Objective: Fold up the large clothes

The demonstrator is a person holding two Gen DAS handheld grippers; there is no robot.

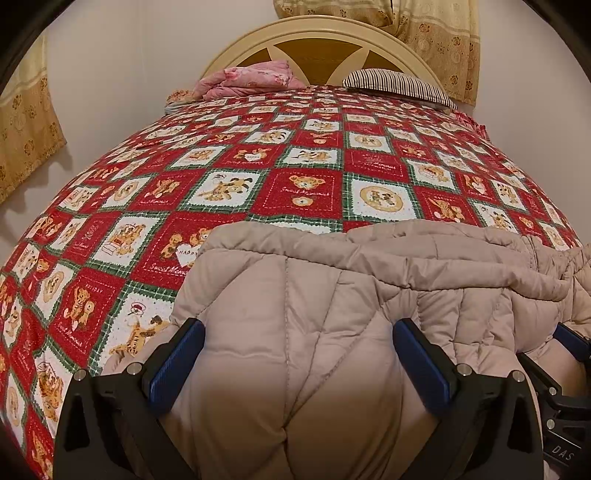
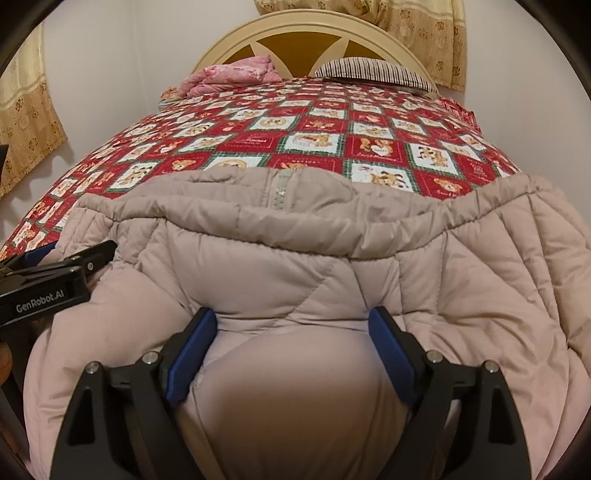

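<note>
A beige quilted puffer jacket (image 1: 332,295) lies bunched at the near end of the bed, and it also fills the right wrist view (image 2: 295,258). My left gripper (image 1: 299,332) stands wide open with the jacket's puffy fabric bulging between its blue pads. My right gripper (image 2: 291,321) is also open, with a fold of the jacket between its pads. The right gripper shows at the right edge of the left wrist view (image 1: 569,354). The left gripper shows at the left edge of the right wrist view (image 2: 55,273). The jacket's zipper (image 2: 280,188) lies at the far fold.
The bed has a red, white and green teddy-bear quilt (image 1: 258,177). A pink folded blanket (image 1: 251,79) and a striped pillow (image 1: 399,86) lie at the cream headboard (image 1: 314,33). Yellow curtains (image 1: 436,40) hang behind and at the left.
</note>
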